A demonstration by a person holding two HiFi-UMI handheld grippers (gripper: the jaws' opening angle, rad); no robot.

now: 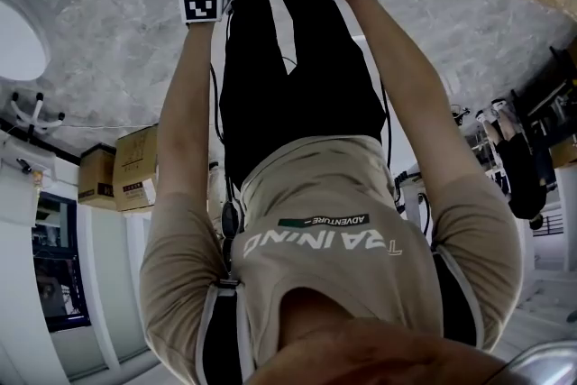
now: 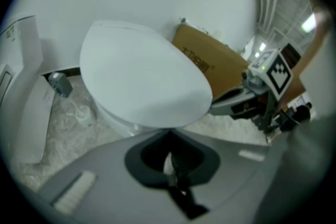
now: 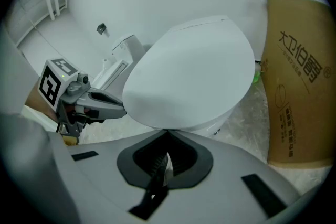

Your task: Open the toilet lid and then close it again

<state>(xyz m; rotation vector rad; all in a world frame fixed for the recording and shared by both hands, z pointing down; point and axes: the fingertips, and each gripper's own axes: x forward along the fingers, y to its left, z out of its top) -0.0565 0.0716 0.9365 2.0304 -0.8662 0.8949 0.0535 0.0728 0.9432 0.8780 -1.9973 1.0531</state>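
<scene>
Left gripper view first: where's the toilet lid (image 2: 142,81)?
- Centre frame, lying down flat on the bowl. Its front edge runs just above the left gripper (image 2: 169,134).
- Jaws?
- Left pair pressed together with nothing between them. Tips sit right under the lid's front edge; contact, can't tell.
- Right gripper (image 3: 168,134)?
- Same in the right gripper view: jaws together and empty, tips just below the lid's front edge. The left gripper comes in from mid-left there, close to the lid's side edge.
- Room around it?
- A cardboard box (image 2: 210,68) stands just beside the lid at upper right. In the right gripper view it fills the right edge, with a narrow strip of floor between. Lower left of the left gripper view is bare marbled floor (image 2: 68,128).
- Head view?
- Both grippers side by side at top centre, arms stretched out.
</scene>
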